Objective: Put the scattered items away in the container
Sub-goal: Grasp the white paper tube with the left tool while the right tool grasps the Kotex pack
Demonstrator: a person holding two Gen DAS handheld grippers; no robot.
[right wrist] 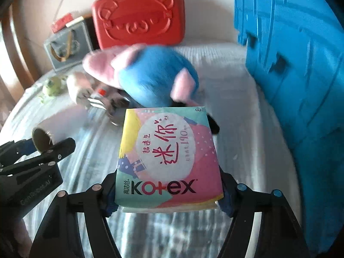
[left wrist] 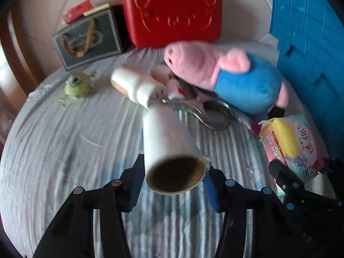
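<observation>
Left gripper (left wrist: 174, 182): angled down; I see jaws pinching white roll (left wrist: 169, 148).
Right gripper (right wrist: 167, 195): angled down, clamping Kotex pack (right wrist: 167, 157).
Surface: striped cloth (left wrist: 64, 133), blue container (right wrist: 290, 64) alongside.

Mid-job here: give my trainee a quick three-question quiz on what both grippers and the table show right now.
1. True or false: the left gripper is closed on the white roll.
2. What does the right gripper hold? A) plush pig B) Kotex pack C) scissors
3. Fill in: the plush pig lies partly over the metal ______.

Key:
1. True; its pads press the roll's sides near its open end.
2. B, the Kotex pack.
3. scissors.
</observation>
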